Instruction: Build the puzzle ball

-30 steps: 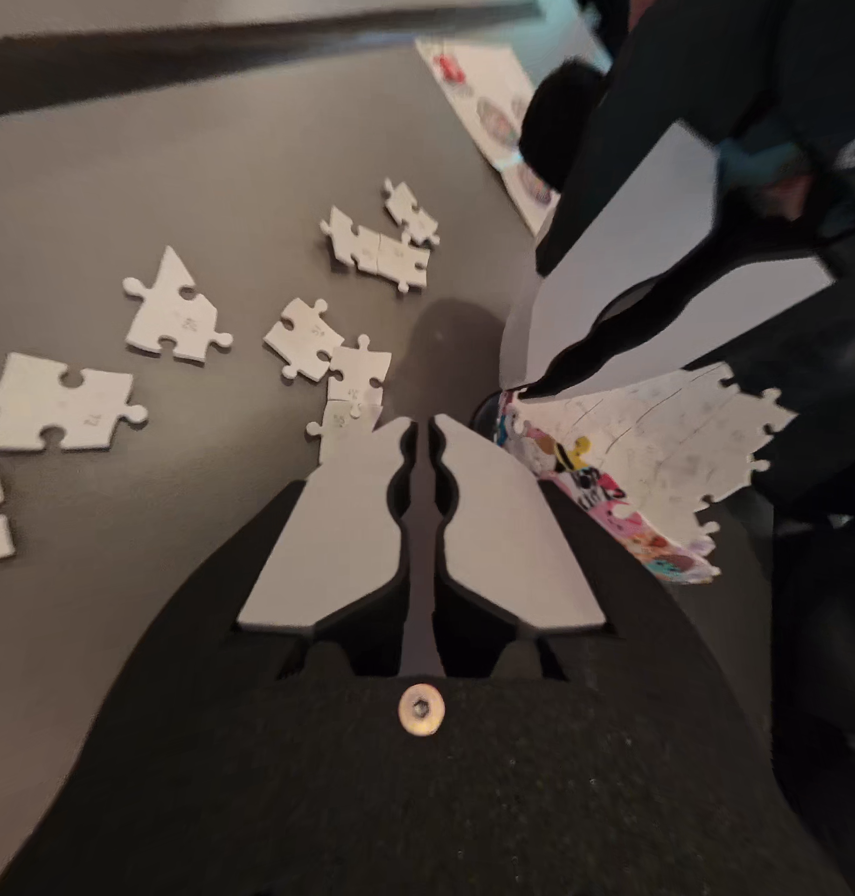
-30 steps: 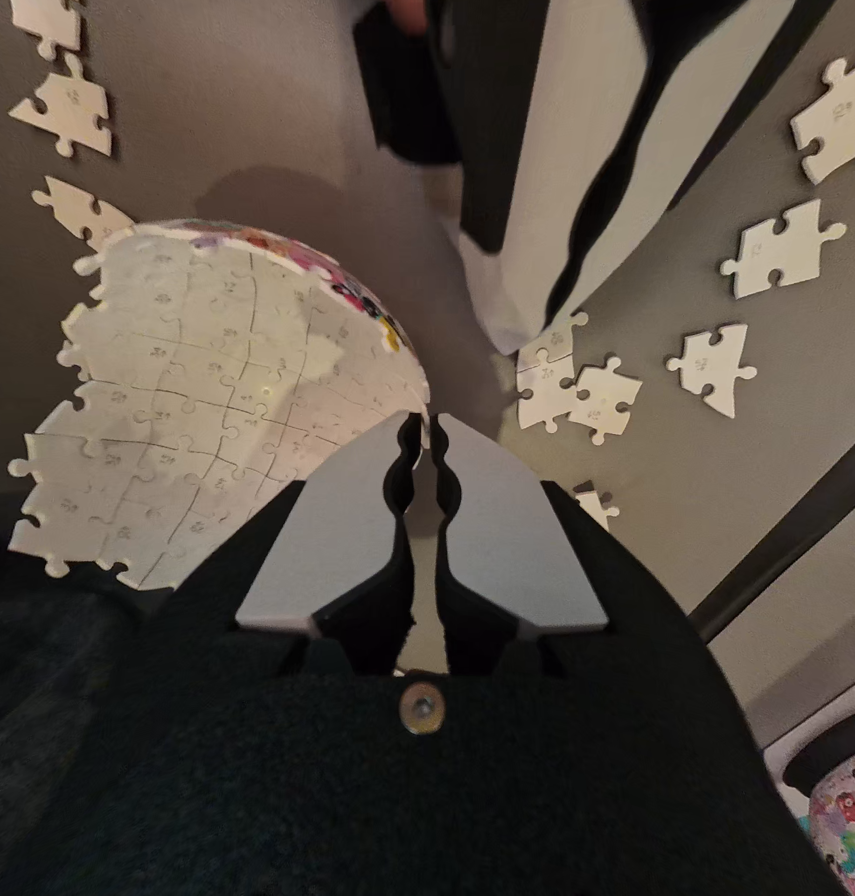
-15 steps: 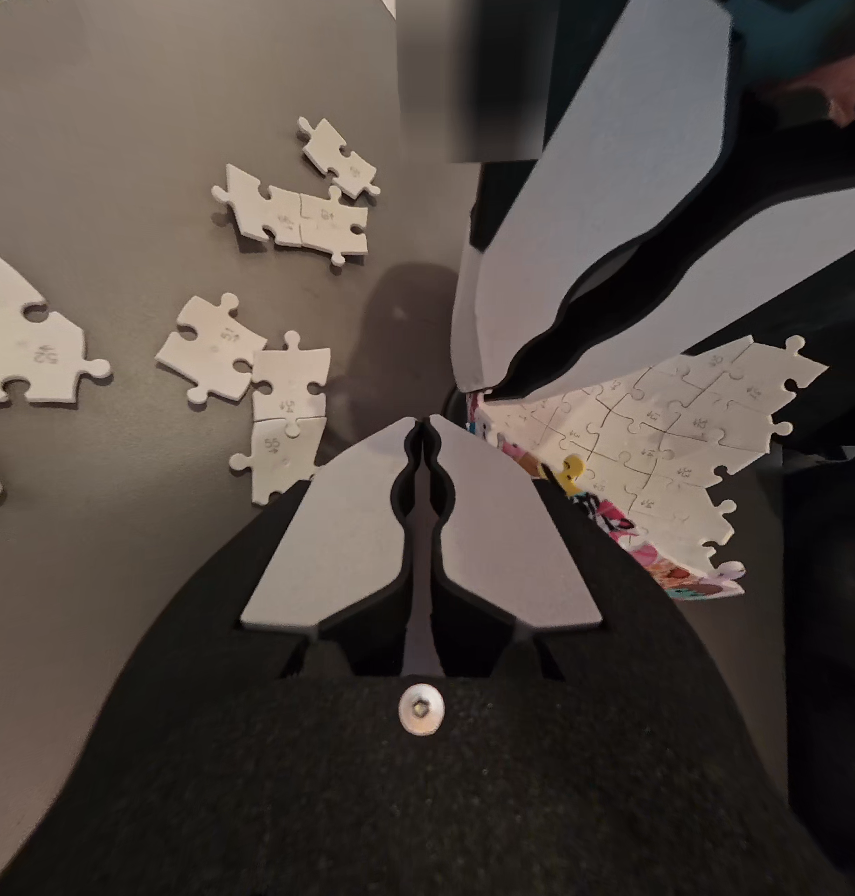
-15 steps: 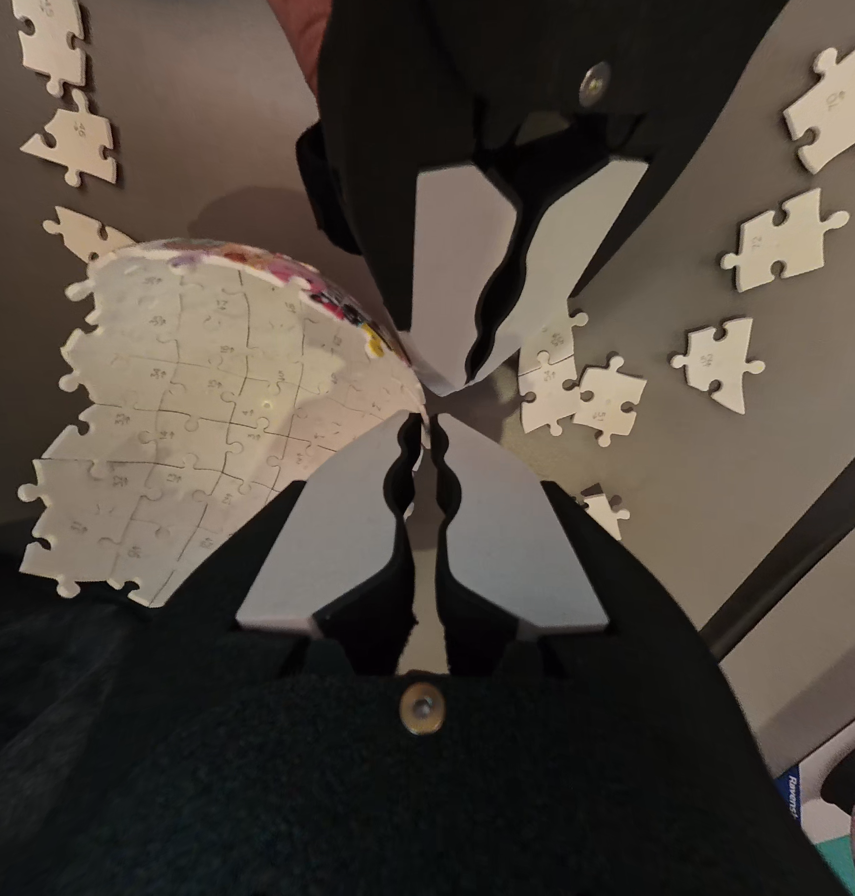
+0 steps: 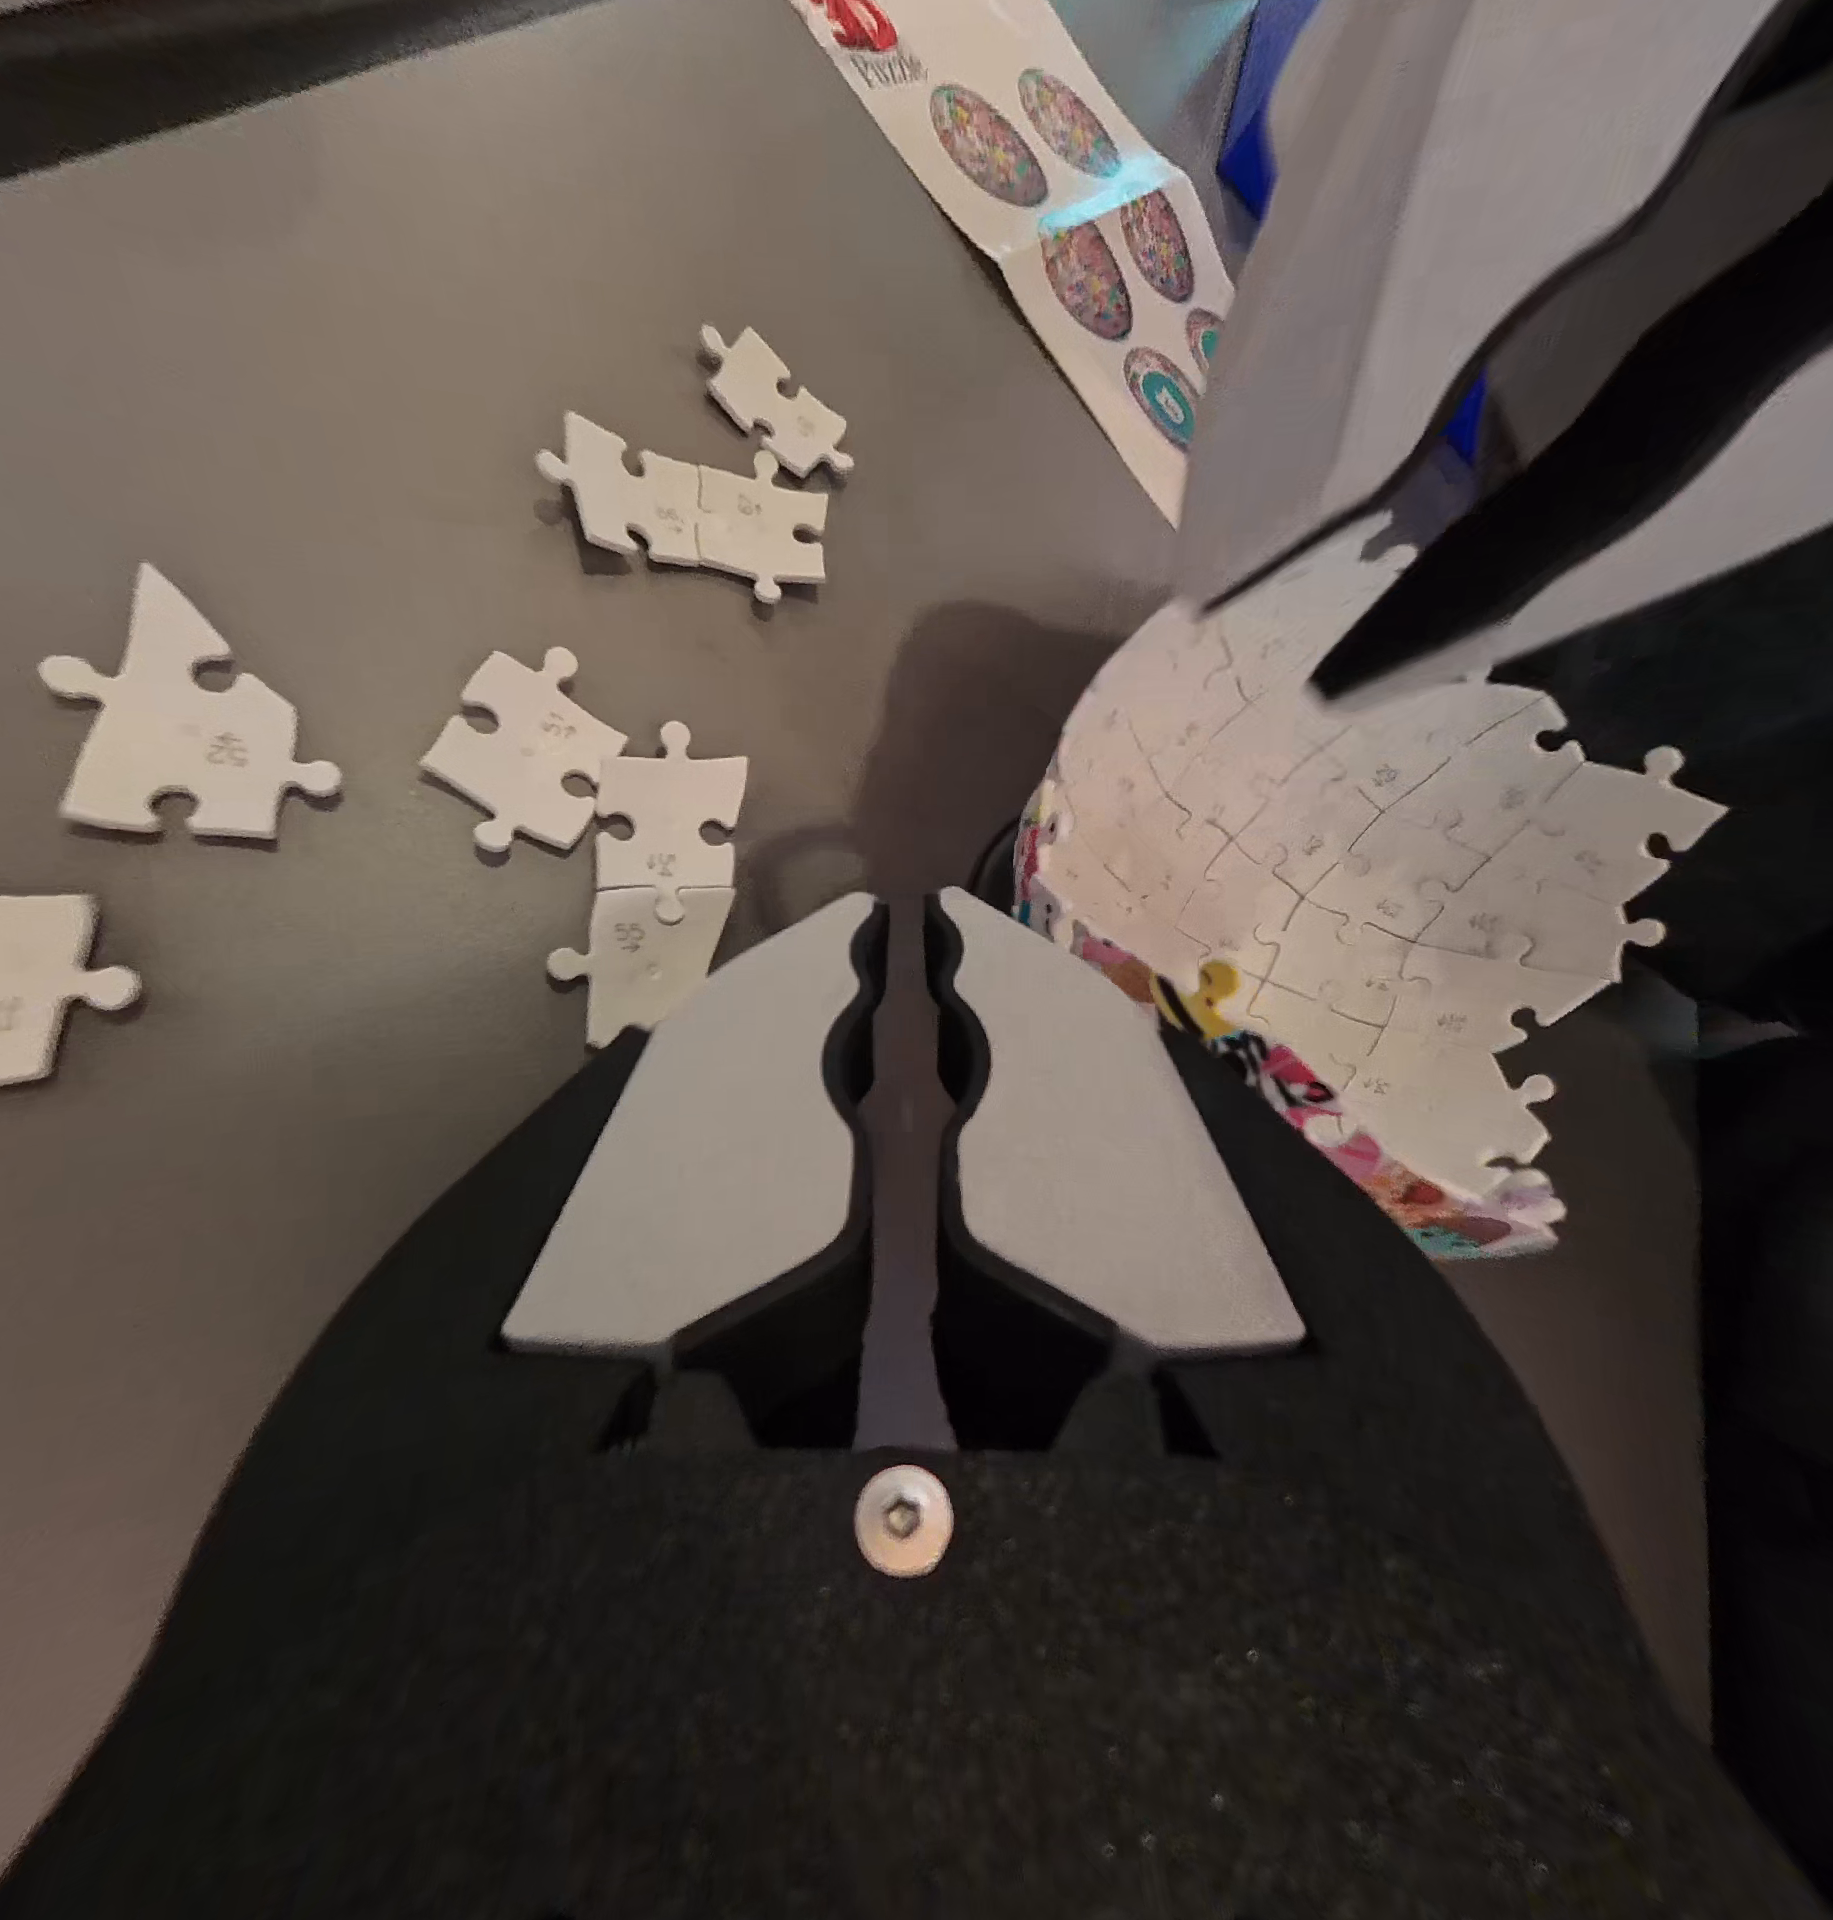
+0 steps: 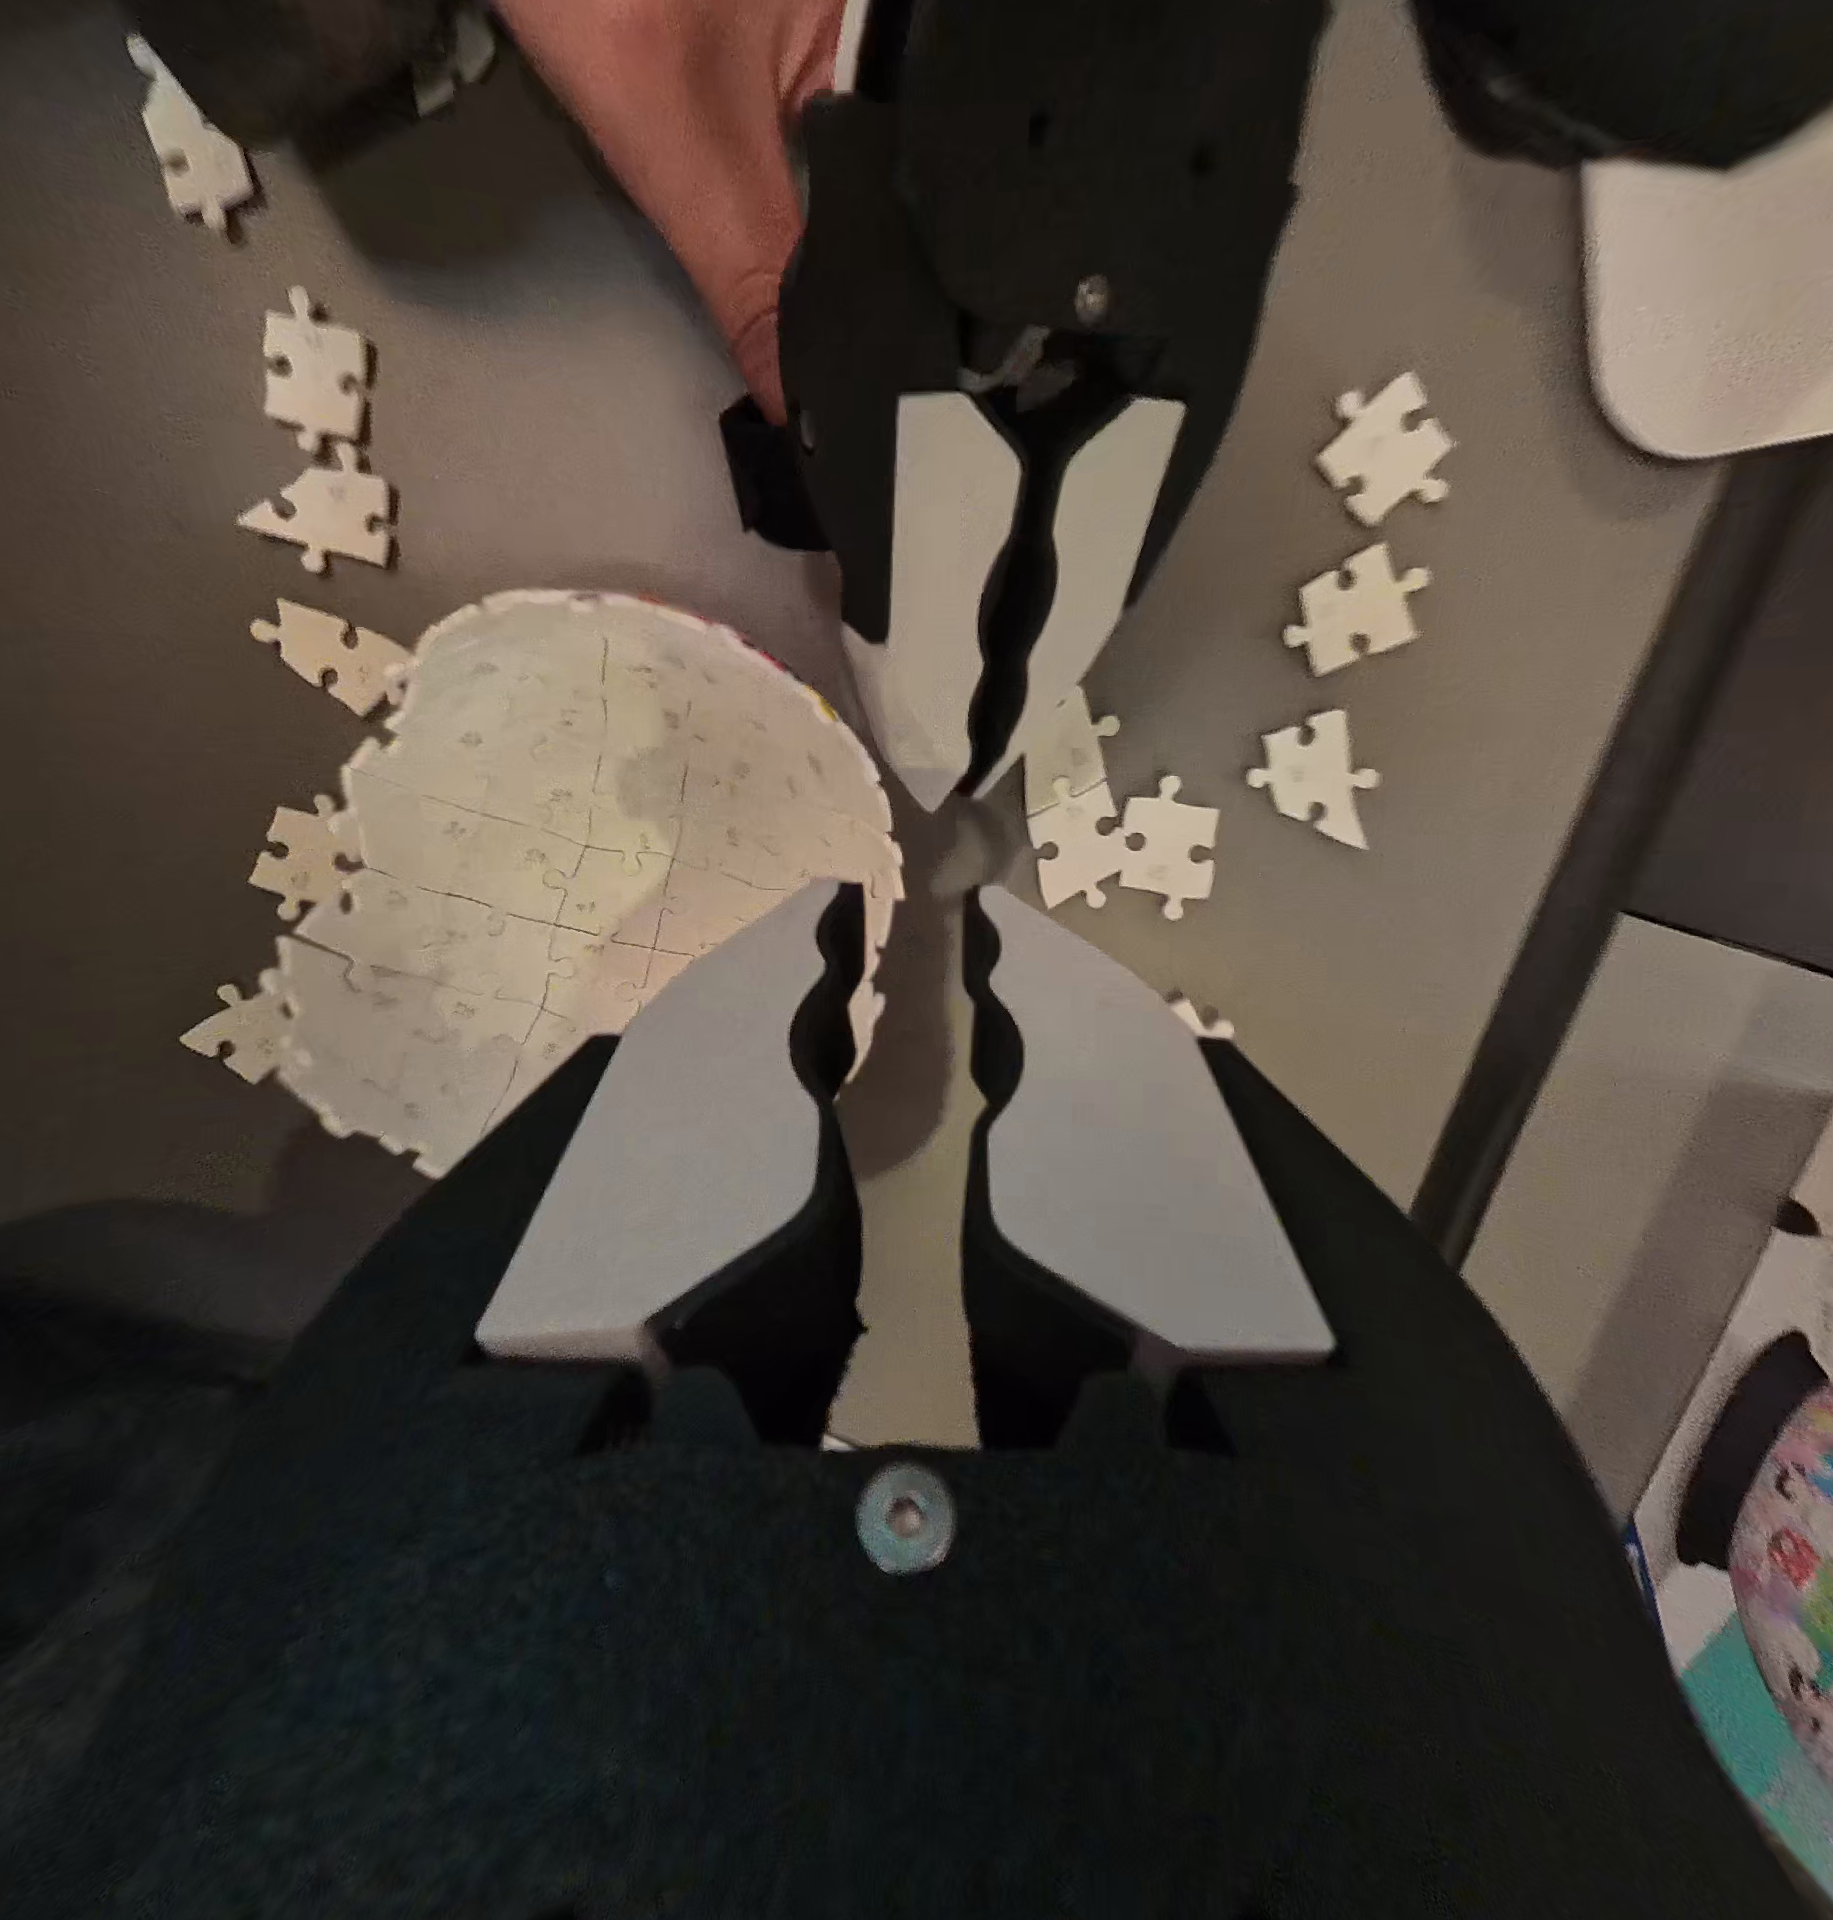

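The part-built puzzle ball (image 6: 579, 862) is a curved shell of joined white pieces with its hollow side up, standing on the grey table (image 6: 538, 436). Its coloured outer face shows in the left wrist view (image 5: 1307, 883). My right gripper (image 6: 907, 914) is open, with the shell's rim just inside its left finger (image 6: 683, 1143). It reaches over the shell in the left wrist view (image 5: 1265, 644). My left gripper (image 5: 907, 914) is shut and empty. It points down at the table between the shell and a cluster of loose white pieces (image 6: 1120, 831).
Several loose white pieces (image 5: 673, 831) lie on the table left of the shell, and more on both sides (image 6: 1359, 613). A printed sheet (image 5: 1047, 208) lies at the back. A box with a coloured ball picture (image 6: 1805, 1558) is at the right. A hand (image 6: 704, 156) holds the left gripper. Some 7 cm of space lies between my two pairs of fingers.
My right gripper's jaws have opened from nearly shut at the shell's rim. My left gripper came in from above, tips down beside the shell, and stayed shut.
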A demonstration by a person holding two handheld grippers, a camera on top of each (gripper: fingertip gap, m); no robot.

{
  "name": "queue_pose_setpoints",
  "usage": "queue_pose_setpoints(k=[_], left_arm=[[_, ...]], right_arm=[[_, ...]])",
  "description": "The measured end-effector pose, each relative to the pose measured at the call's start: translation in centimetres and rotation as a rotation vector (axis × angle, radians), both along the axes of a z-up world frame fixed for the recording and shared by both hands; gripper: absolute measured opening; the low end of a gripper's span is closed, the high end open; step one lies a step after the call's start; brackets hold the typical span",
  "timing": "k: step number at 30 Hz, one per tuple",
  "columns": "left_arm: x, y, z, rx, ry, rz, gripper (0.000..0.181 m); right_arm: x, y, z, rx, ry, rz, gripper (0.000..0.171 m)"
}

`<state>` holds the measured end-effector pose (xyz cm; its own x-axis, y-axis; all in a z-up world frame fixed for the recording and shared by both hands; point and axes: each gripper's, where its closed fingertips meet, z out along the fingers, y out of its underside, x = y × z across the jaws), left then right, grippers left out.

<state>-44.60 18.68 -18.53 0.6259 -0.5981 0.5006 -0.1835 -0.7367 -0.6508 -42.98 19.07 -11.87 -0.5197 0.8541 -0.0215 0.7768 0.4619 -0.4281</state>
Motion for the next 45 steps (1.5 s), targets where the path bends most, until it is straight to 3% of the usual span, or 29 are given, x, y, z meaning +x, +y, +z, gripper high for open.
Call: queue_pose_setpoints(k=[2, 5, 9, 12, 16, 19, 24, 30, 45], left_arm=[[-0.6, 0.2, 0.7, 0.014, -0.002, 0.029, 0.011], [-0.8, 0.6, 1.9, 0.041, -0.056, 0.059, 0.016], [-0.3, 1.2, -0.1, -0.019, -0.011, 0.019, 0.011], [0.5, 1.6, -1.3, -0.057, 0.016, -0.052, 0.000], [2.2, 1.7, -1.4, -0.070, 0.006, -0.163, 0.000], [3.1, 1.6, -1.5, -0.065, -0.006, -0.222, 0.000], [3.6, 1.4, -2.1, -0.063, 0.026, -0.284, 0.000], [3.6, 1.4, -2.1, -0.067, 0.015, -0.292, 0.000], [3.6, 1.7, -2.2, -0.045, 0.038, -0.285, 0.000]], right_arm=[[0.6, 0.1, 0.6, 0.005, 0.030, -0.018, 0.018], [1.4, 0.0, -1.4, 0.080, -0.054, 0.036, 0.024], [1.2, 0.5, -4.2, 0.186, -0.150, 0.120, 0.032], [1.2, 0.1, -4.8, 0.163, -0.224, 0.093, 0.022], [0.9, -0.8, -3.8, 0.166, -0.201, 0.054, 0.000], [1.0, -1.9, -3.0, 0.207, -0.150, 0.085, 0.000], [2.1, -2.8, -5.6, 0.328, -0.277, 0.171, 0.000], [2.3, -1.8, -7.2, 0.354, -0.346, 0.118, 0.000], [2.9, -1.9, -6.7, 0.361, -0.366, 0.113, 0.000]])
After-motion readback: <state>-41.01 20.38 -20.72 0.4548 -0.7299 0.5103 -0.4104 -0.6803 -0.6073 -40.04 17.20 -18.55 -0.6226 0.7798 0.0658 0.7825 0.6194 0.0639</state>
